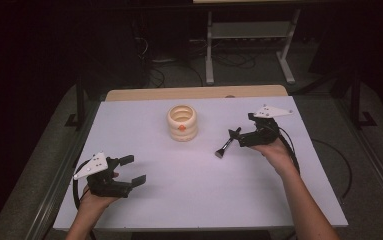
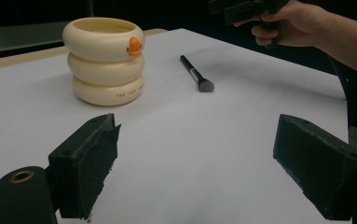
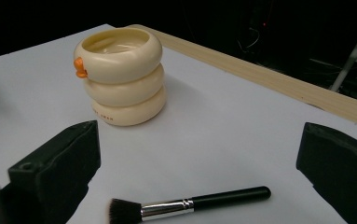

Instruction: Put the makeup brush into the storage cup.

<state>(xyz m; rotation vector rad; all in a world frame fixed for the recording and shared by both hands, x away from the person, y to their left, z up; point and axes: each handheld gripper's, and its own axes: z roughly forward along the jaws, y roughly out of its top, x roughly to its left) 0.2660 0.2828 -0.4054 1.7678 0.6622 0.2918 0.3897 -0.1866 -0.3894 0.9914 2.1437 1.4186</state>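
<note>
A cream cup (image 1: pixel 182 122) shaped like three stacked rings, with a small orange mark on its front, stands upright at the table's centre back. A black makeup brush (image 1: pixel 226 145) with a silver ferrule lies flat to its right, bristles toward the near side. My right gripper (image 1: pixel 239 138) is open just behind the brush handle. In the right gripper view the brush (image 3: pixel 190 203) lies between the spread jaws of that gripper (image 3: pixel 199 168), with the cup (image 3: pixel 120 74) beyond. My left gripper (image 1: pixel 135 169) is open and holds nothing at the near left; its own view (image 2: pixel 204 163) shows the cup (image 2: pixel 104 60) and brush (image 2: pixel 196 74) ahead.
The white table top (image 1: pixel 194 190) has a wooden strip (image 1: pixel 194 93) along its far edge. A metal frame stand (image 1: pixel 249 45) and cables sit on the dark floor beyond. The other hand and its gripper (image 2: pixel 255 11) show at the top right of the left gripper view.
</note>
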